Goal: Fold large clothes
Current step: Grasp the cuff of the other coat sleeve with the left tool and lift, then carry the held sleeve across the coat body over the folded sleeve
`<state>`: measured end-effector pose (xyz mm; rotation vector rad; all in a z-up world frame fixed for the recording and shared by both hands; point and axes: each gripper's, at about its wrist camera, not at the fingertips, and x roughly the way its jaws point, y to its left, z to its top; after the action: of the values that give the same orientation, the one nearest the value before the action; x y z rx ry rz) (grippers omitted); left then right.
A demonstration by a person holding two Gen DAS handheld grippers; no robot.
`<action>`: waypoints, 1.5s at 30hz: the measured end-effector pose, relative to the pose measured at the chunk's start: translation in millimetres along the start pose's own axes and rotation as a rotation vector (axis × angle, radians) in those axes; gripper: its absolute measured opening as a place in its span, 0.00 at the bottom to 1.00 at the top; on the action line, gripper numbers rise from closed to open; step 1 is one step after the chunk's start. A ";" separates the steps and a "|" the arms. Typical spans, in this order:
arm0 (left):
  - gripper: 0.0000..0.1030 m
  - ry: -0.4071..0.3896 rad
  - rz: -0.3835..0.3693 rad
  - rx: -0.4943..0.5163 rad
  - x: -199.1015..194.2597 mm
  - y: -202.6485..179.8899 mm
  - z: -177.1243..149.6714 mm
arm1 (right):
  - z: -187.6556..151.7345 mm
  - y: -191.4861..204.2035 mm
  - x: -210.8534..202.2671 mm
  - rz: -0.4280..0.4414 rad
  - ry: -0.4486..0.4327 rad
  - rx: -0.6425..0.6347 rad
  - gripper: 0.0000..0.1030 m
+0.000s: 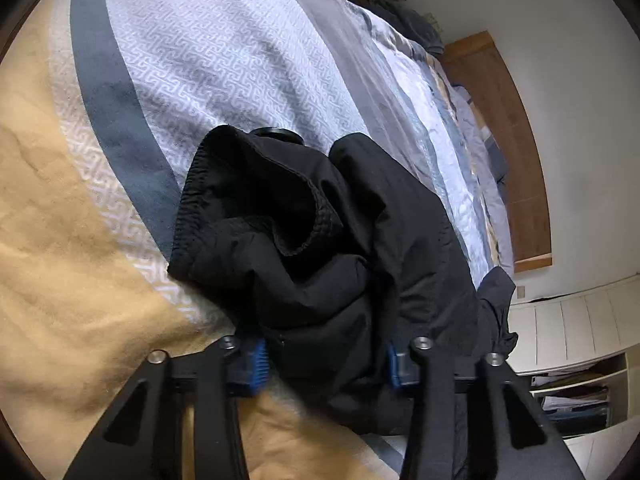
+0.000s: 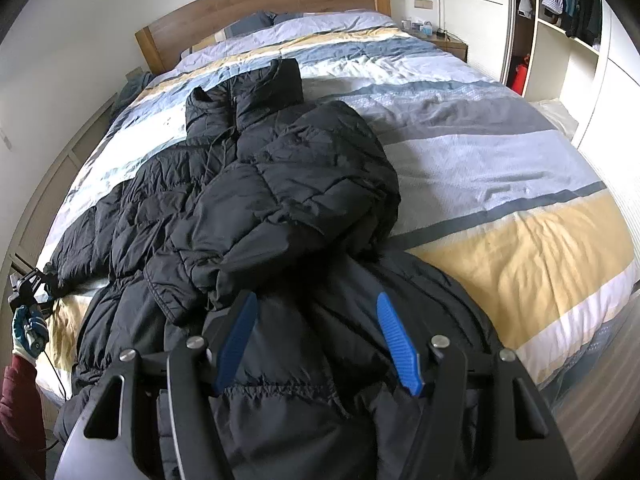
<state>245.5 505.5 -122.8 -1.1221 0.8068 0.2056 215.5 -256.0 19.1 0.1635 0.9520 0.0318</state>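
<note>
A black puffer jacket (image 2: 248, 200) lies crumpled along the left half of the striped duvet (image 2: 500, 184), collar toward the headboard. My right gripper (image 2: 316, 320) is open just above the jacket's lower part, its blue pads (image 2: 396, 340) spread wide and holding nothing. In the left wrist view the jacket (image 1: 320, 248) fills the middle, a ribbed cuff opening toward the camera. My left gripper (image 1: 324, 364) has its blue pads (image 1: 256, 364) pressed against bunched jacket fabric on either side. The left gripper also shows at the far left of the right wrist view (image 2: 30, 284), held by a gloved hand.
A wooden headboard (image 2: 260, 4) stands at the far end of the bed. A nightstand with small items (image 2: 440, 38) and an open wardrobe (image 2: 568, 8) are at the right. White shelving (image 1: 576, 340) stands beside the bed in the left wrist view.
</note>
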 end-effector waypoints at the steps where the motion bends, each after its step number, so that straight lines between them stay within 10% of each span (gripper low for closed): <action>1: 0.34 -0.001 -0.004 0.004 -0.4 -0.9 -1.1 | -0.4 0.4 -0.3 0.002 0.000 -0.001 0.60; 6: 0.18 -0.003 -0.034 0.009 -7.5 -6.1 -6.2 | -2.5 0.6 -6.5 0.009 -0.012 -0.005 0.60; 19: 0.13 -0.048 0.002 0.175 -47.5 -72.2 -23.2 | -15.4 -18.2 -33.2 0.077 -0.071 0.030 0.60; 45: 0.12 -0.055 -0.051 0.666 -84.4 -315.8 -172.8 | -41.5 -99.0 -72.9 0.216 -0.201 0.094 0.60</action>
<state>271.4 235.2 128.2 -0.5043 0.7198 -0.0769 135.1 -355.8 39.2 0.3496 0.7320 0.1666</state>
